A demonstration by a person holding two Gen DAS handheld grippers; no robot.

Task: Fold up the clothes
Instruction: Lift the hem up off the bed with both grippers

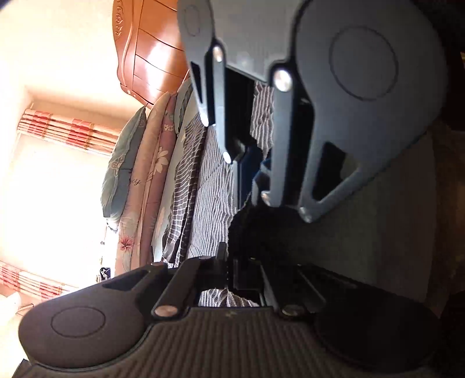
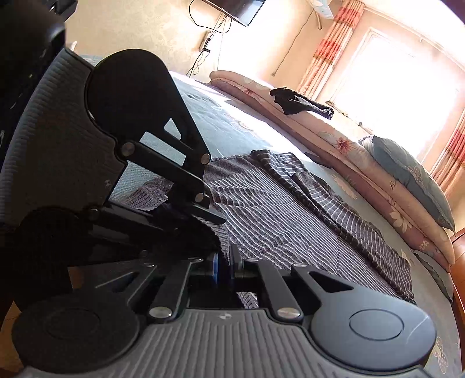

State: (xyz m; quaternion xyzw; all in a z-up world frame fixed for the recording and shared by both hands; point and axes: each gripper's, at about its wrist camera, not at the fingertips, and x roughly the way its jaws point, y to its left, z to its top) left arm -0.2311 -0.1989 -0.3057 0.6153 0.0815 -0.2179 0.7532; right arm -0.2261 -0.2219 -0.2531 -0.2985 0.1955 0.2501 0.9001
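Note:
A dark grey garment with thin white stripes (image 2: 276, 221) lies spread on the bed (image 2: 221, 122); the left wrist view shows it as striped cloth (image 1: 209, 189). Both grippers meet at its near edge. My left gripper (image 1: 225, 258) is shut, with the dark bunched hem running into its tips. The right wrist view shows it coming in from the left (image 2: 213, 225). My right gripper (image 2: 225, 261) sits just beside it. Its jaws stand a narrow gap apart, with the hem in the gap and the blue pads showing. From the left wrist it hangs overhead (image 1: 250, 171).
A black garment (image 2: 299, 101) lies on a folded floral quilt (image 2: 348, 151) along the bed's far side, with a grey-green pillow (image 2: 407, 174) beside it. A wooden headboard (image 1: 151, 52) stands at the bed's end. A bright curtained window (image 2: 392, 72) and a wall screen (image 2: 241, 8) are behind.

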